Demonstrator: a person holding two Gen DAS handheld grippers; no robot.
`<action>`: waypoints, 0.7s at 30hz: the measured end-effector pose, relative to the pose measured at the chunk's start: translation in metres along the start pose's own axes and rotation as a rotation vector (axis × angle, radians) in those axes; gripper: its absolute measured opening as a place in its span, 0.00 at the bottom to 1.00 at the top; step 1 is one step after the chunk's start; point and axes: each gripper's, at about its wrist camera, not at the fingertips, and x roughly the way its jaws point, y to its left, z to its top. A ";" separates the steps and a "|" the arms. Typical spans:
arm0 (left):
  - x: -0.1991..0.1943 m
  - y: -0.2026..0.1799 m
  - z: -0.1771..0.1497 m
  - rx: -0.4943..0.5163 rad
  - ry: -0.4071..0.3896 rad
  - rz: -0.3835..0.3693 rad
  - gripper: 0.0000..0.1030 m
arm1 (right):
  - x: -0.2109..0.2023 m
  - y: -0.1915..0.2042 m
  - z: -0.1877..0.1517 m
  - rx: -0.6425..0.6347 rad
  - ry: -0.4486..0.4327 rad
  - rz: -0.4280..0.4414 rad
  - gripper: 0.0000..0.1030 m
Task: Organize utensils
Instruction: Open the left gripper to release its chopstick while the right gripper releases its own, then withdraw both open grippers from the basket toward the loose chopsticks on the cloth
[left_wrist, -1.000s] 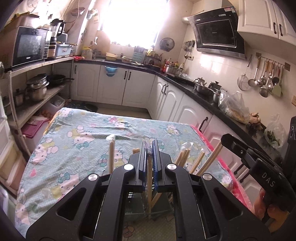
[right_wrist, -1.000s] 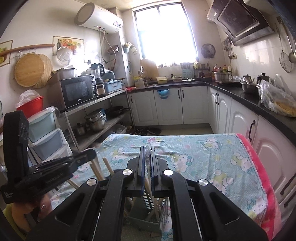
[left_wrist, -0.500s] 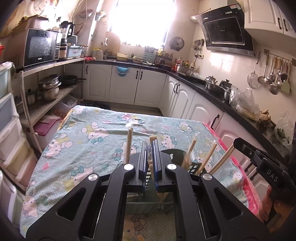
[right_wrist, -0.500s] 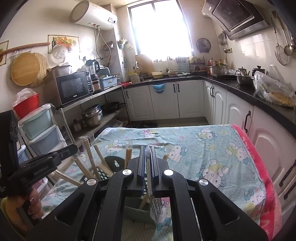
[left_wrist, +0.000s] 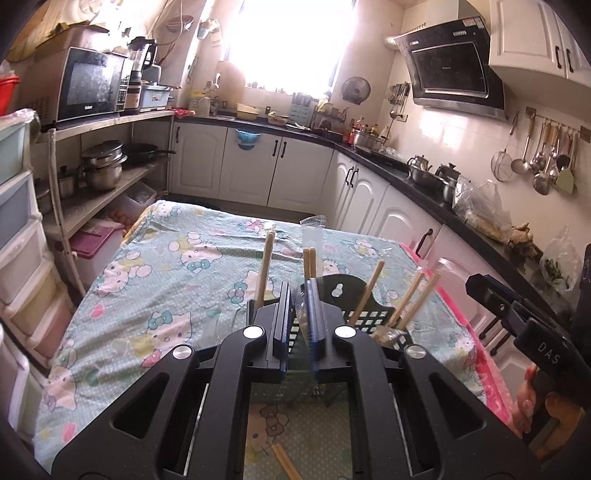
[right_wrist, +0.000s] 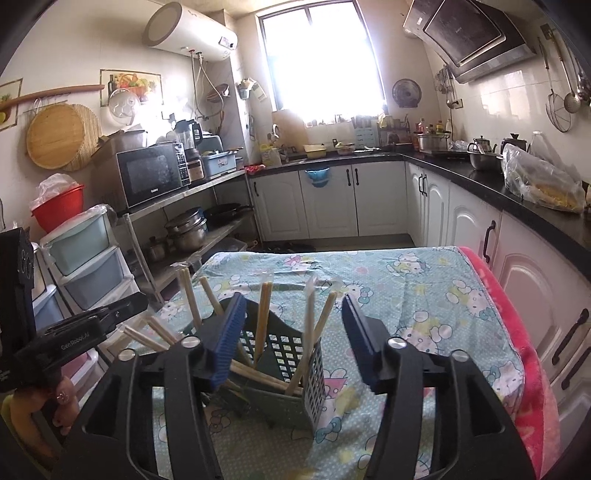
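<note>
Blue pads of the right gripper (right_wrist: 293, 338) are standing apart, having just been opening, with nothing pressed between them; wrapped chopsticks (right_wrist: 309, 325) are now leaning loose in the holder (right_wrist: 284, 354) just ahead. Left gripper (left_wrist: 298, 317) is sitting nearly together and has just been easing open a little, a clear-wrapped pair (left_wrist: 309, 273) standing in the narrow gap; cannot tell if the pads are pressing on it. Holder is resting on the cloth-covered table (right_wrist: 424, 295), more sticks fanning out of it. One pair (left_wrist: 286, 461) is lying on the cloth below the left gripper. Best to be letting go only once tips are seated in a slot, then backing straight out so the pads aren't snagging wrappers or tipping the light holder.
</note>
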 end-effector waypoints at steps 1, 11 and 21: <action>-0.002 0.000 -0.001 -0.001 -0.001 -0.002 0.13 | -0.002 0.000 -0.001 0.000 -0.002 0.000 0.58; -0.030 0.007 -0.014 -0.025 -0.019 -0.007 0.36 | -0.016 0.009 -0.011 -0.003 -0.003 0.011 0.70; -0.047 0.017 -0.031 -0.031 -0.025 0.012 0.68 | -0.028 0.017 -0.025 -0.013 0.008 0.003 0.77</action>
